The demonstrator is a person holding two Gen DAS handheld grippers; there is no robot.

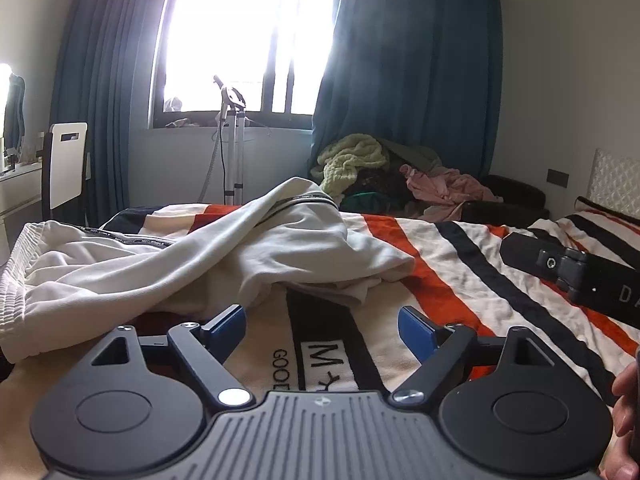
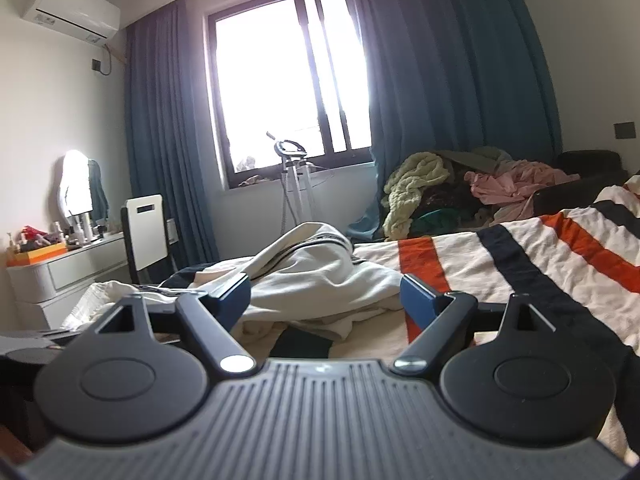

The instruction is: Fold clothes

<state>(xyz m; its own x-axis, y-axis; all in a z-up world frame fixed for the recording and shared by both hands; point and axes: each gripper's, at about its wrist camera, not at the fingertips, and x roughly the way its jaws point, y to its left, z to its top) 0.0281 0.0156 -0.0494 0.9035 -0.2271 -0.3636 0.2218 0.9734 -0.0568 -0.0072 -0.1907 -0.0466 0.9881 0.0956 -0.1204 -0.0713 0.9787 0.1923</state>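
Right now a cream-white garment point(image 1: 192, 264), with an elastic ribbed waistband at its left end and dark printed tape along a seam, lies crumpled on the near left part of the bed point(image 1: 460, 272), humped up in the middle and trailing a flat fold toward the cameras. It rests on a bedspread of cream, orange and black stripes with some printed lettering near the left camera. The left gripper point(image 1: 323, 326) sits low just in front of the garment's near edge; its blue-padded fingers stand wide apart with only bedspread between them, touching no cloth. To its right the dark body of the other tool shows, and part of a hand point(image 1: 624, 420) appears at the right edge. The right gripper point(image 2: 325, 298) also has its fingers spread wide; the white garment shows in the gap beyond them, but whether the pads touch it cannot be told. Behind the bed a pile of clothes point(image 2: 460, 188), pale green, pink and dark, lies below blue curtains point(image 2: 440, 80). A bright window point(image 2: 288, 80), a garment steamer stand point(image 2: 294, 176), a white chair point(image 2: 146, 232) and a dressing table point(image 2: 68, 268) fill the rest.
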